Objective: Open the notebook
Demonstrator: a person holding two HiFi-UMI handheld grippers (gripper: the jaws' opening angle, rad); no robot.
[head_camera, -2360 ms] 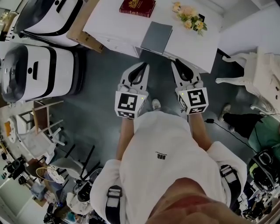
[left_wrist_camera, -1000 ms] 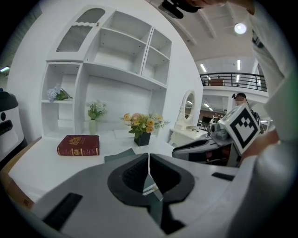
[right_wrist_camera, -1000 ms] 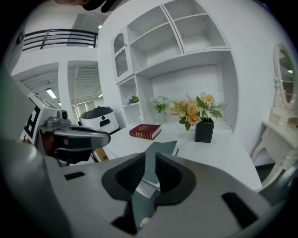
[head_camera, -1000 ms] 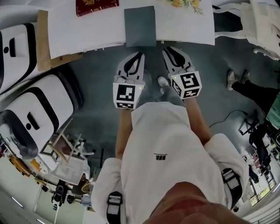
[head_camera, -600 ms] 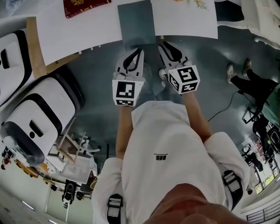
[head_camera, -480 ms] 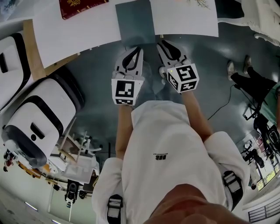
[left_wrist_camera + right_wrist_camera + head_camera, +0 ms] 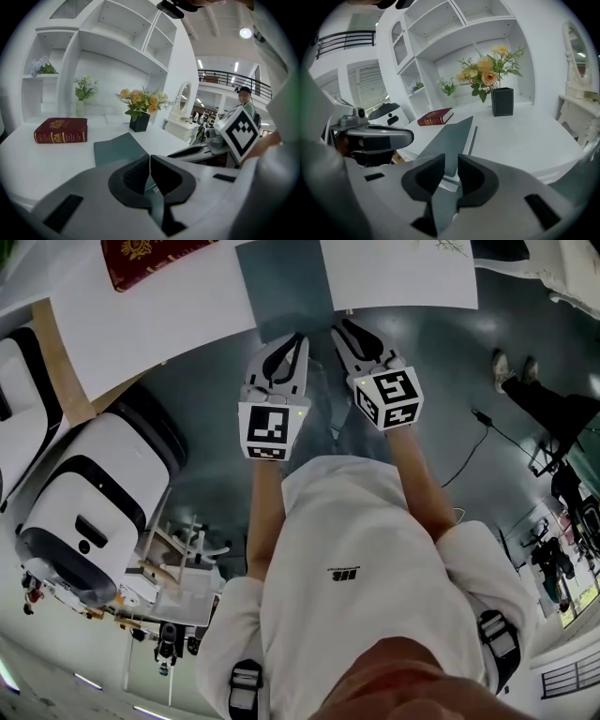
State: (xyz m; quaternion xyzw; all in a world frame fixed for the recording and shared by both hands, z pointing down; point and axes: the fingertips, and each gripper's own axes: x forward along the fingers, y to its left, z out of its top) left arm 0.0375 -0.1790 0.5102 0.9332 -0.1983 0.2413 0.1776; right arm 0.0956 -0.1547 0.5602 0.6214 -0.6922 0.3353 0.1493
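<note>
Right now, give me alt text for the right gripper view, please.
The right gripper, its empty jaws just opening, points at a closed grey notebook on a white table. A red book and potted flowers sit behind.

Notebook (image 7: 286,282): slate grey-blue. Book (image 7: 150,254): dark red, gold ornament. Bench (image 7: 169,320): white. Flowers (image 7: 487,70): yellow and peach, green leaves; pot (image 7: 502,101): black. Left gripper (image 7: 298,337), right gripper (image 7: 339,327): white, black pads, black-and-white square markers.
</note>
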